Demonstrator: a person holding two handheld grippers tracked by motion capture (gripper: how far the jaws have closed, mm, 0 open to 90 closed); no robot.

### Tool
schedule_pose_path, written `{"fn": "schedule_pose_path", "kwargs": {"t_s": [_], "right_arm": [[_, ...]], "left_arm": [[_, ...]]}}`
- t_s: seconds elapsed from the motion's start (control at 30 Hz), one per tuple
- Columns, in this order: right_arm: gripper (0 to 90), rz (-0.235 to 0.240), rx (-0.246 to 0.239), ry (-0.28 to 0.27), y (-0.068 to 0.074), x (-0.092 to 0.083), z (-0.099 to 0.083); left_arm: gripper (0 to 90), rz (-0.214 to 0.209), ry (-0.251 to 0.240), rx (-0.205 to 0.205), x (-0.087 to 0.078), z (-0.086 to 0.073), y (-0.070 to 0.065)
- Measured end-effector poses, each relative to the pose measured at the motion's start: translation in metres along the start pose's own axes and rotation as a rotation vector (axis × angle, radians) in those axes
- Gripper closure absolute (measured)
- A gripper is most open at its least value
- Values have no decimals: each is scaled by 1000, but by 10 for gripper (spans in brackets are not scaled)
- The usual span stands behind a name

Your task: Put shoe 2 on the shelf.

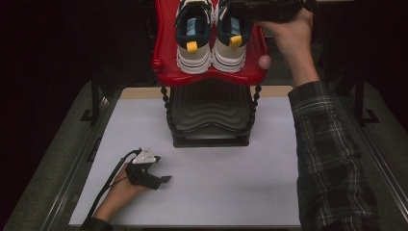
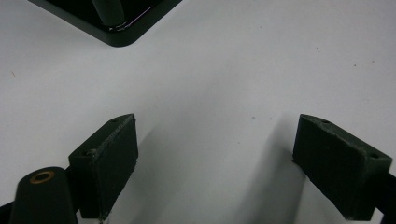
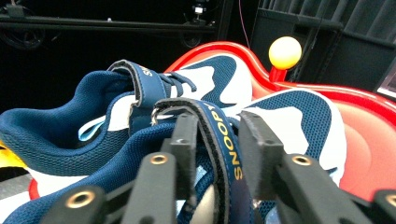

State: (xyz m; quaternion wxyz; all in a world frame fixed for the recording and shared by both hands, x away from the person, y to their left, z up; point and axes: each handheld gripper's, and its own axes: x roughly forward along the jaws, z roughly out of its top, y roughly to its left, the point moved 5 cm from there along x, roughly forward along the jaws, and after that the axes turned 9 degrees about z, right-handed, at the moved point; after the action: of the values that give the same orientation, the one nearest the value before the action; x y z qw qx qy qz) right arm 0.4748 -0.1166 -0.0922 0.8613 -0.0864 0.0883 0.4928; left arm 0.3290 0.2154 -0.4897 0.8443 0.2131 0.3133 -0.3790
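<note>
Right gripper is up at the red plastic top shelf of the black two-tier shoe rack at the bench's far edge, fingers straddling the navy "SNOOPY" strap of the right-hand navy-and-white sneaker. They look slightly spread with the strap between them, though contact is hard to judge. Left gripper rests near the bench's near-left corner, fingers spread wide over bare white surface.
</note>
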Motion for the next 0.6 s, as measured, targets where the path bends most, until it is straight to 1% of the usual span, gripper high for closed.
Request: {"fn": "schedule_pose_path", "kwargs": {"t_s": [0.03, 0.07, 0.1, 0.2, 0.33, 0.4, 0.5, 0.6], "right_arm": [[574, 13, 18, 0, -1, -1, 0], [524, 36, 45, -4, -1, -2, 0], [503, 48, 64, -8, -1, -4, 0], [444, 43, 54, 1, 1, -13, 1], [382, 46, 79, -3, 2, -28, -1], [352, 42, 94, -7, 2, -39, -6], [330, 37, 107, -2, 1, -49, -12], [297, 31, 132, 1, 0, -61, -22]], "left_arm": [[132, 0, 0, 0, 0, 0, 0], [132, 0, 0, 0, 0, 0, 0], [132, 0, 0, -1, 0, 0, 0], [132, 0, 0, -1, 0, 0, 0], [132, 1, -1, 1, 0, 0, 0], [132, 1, -1, 1, 0, 0, 0], [132, 0, 0, -1, 0, 0, 0], [132, 0, -1, -2, 0, 0, 0]]}}
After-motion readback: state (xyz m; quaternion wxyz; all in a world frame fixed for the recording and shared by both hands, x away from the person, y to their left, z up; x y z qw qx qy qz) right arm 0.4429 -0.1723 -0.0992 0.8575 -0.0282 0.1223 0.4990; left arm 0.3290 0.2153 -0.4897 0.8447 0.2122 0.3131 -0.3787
